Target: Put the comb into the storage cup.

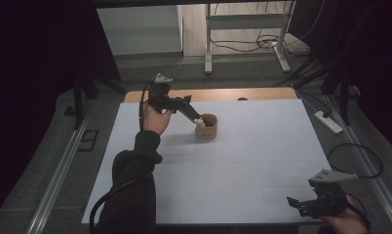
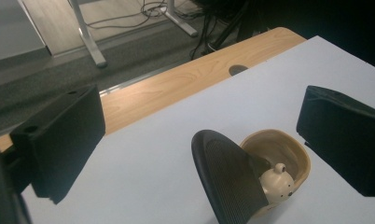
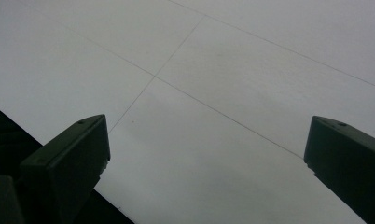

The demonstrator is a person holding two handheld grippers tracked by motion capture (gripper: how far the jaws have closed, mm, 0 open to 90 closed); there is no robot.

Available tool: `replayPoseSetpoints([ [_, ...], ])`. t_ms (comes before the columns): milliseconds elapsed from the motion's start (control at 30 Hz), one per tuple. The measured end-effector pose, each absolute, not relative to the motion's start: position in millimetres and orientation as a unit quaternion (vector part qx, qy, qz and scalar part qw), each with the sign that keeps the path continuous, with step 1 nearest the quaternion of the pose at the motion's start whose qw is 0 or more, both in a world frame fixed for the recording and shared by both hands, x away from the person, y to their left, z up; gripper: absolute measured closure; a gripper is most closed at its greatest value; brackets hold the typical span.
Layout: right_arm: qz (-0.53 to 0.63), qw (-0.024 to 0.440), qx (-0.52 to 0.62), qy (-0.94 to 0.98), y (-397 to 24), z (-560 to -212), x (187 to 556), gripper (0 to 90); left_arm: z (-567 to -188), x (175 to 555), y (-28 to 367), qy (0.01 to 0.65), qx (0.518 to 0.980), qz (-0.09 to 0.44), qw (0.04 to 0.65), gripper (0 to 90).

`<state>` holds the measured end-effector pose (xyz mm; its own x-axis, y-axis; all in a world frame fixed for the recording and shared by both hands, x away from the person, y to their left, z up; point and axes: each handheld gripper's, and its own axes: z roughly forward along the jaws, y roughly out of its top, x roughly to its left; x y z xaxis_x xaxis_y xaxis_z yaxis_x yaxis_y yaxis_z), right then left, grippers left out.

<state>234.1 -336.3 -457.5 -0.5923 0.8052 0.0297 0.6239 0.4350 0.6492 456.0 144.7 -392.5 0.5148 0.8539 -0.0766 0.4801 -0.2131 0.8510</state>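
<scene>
A small cream figurine (image 2: 275, 183), round-bodied with a knob on top, is seen lying inside a tan wooden cup (image 1: 206, 126) that stands on the white desk (image 1: 262, 161), toward its far side from the person. In the left gripper view a dark, ribbed, paddle-shaped piece (image 2: 227, 179) rises in front of the cup and hides part of its rim; what it belongs to cannot be told. The step in hand is judged to be a release of the figurine into the cup, so the jaws would best be drawn straight up and clear, without the rim being nudged. The left hand-held gripper (image 1: 196, 117) is held just above the cup with its jaws spread wide and nothing between them. The right hand-held gripper (image 1: 308, 204) is held well apart from the cup, at the desk's near edge, likewise wide open and empty.
</scene>
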Motion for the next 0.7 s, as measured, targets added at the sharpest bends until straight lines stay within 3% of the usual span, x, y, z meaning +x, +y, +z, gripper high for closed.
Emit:
replayPoseSetpoints([
  [700, 0.313, 0.145, 0.428, 0.835, -336, -458, 234, 0.2, -395, 428, 158, 0.421, 0.742, 0.215, 0.476, 0.0],
])
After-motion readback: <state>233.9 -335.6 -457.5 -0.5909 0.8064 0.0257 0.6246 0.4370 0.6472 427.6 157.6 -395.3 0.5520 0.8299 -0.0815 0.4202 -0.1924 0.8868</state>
